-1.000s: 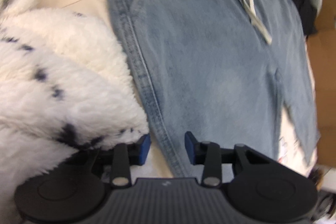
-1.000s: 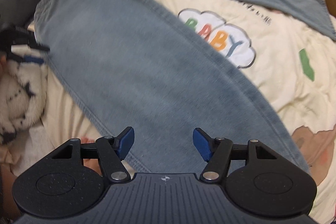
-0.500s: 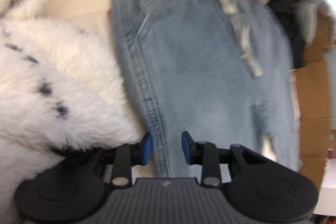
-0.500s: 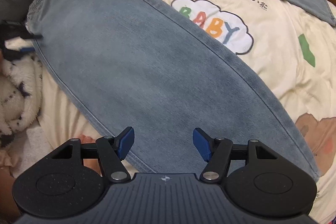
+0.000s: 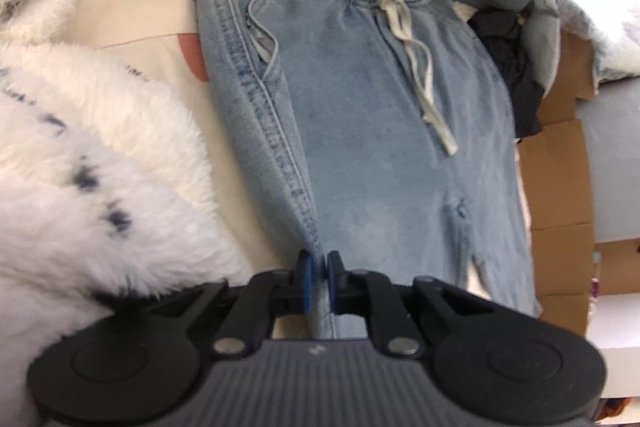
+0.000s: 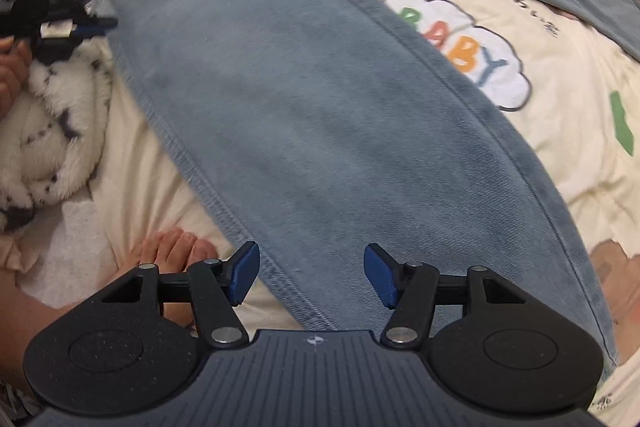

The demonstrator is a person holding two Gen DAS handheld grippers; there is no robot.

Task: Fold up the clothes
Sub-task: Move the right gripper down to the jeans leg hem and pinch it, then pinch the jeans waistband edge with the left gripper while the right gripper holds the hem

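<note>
Pinching the jeans' (image 5: 372, 131) side seam, the left gripper (image 5: 319, 277) has just closed; the right gripper (image 6: 311, 277) hovers, fingers spread.

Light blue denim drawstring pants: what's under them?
The light blue denim drawstring pants lie on a cream printed blanket with a "BABY" cloud print partly covered by one leg. Anything directly beneath the denim is hidden.
</note>
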